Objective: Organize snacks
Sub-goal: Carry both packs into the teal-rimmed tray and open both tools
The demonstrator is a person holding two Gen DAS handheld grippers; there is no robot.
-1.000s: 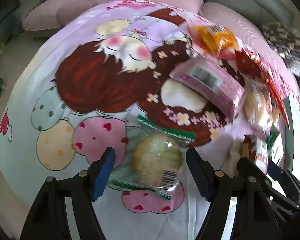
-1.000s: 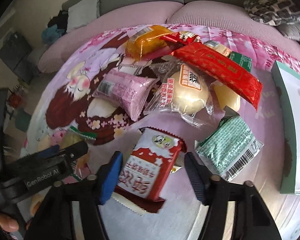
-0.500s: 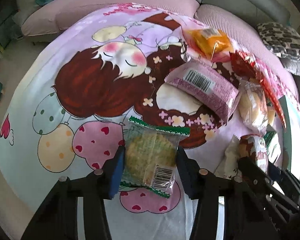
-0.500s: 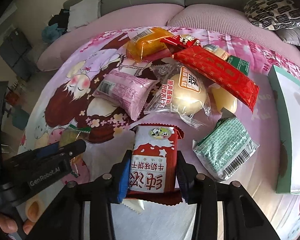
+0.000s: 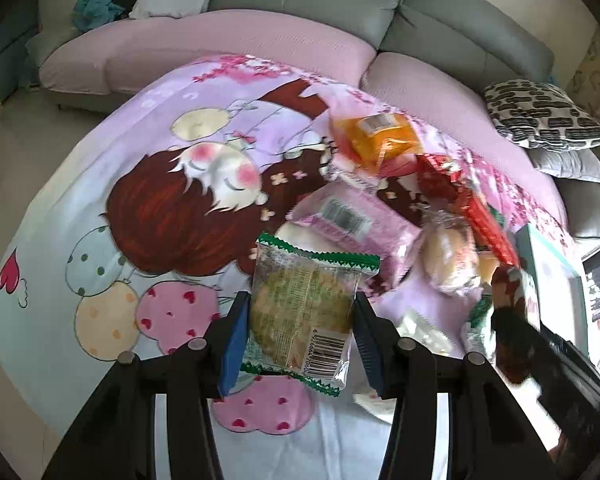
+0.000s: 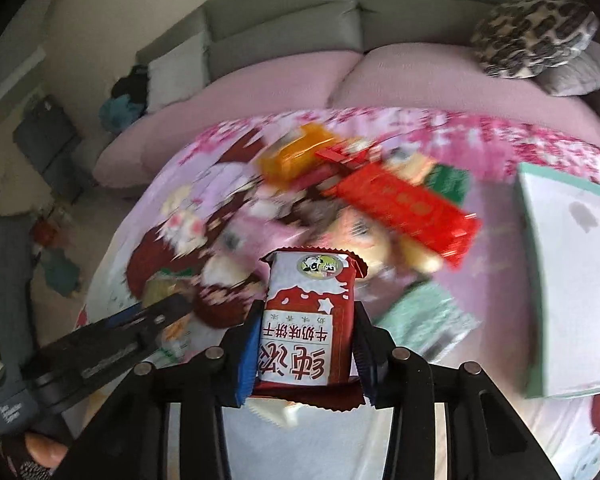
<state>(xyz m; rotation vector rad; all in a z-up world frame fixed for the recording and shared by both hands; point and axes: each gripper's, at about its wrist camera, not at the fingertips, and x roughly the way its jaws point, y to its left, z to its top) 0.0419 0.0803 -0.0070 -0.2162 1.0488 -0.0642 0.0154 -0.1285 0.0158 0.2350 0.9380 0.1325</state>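
My left gripper (image 5: pixel 300 336) is shut on a clear green-edged cookie packet (image 5: pixel 304 312) and holds it lifted above the cartoon-print cloth (image 5: pixel 112 208). My right gripper (image 6: pixel 306 344) is shut on a red and white biscuit packet (image 6: pixel 306 320), also lifted. The left gripper also shows in the right wrist view (image 6: pixel 100 356) at lower left. On the cloth lie a pink packet (image 5: pixel 352 220), an orange packet (image 5: pixel 380 136), a bun in clear wrap (image 5: pixel 452 256), a long red packet (image 6: pixel 404 204) and a green packet (image 6: pixel 428 316).
A white box with a teal rim (image 6: pixel 568 280) lies at the right on the cloth. A grey sofa with pink seat cushions (image 5: pixel 236 40) runs behind. A patterned pillow (image 5: pixel 540 116) sits at the far right. Floor lies at the left.
Both grippers closed on their packets and lifted them off the cloth. The right wrist view now blurs with motion and sits higher.
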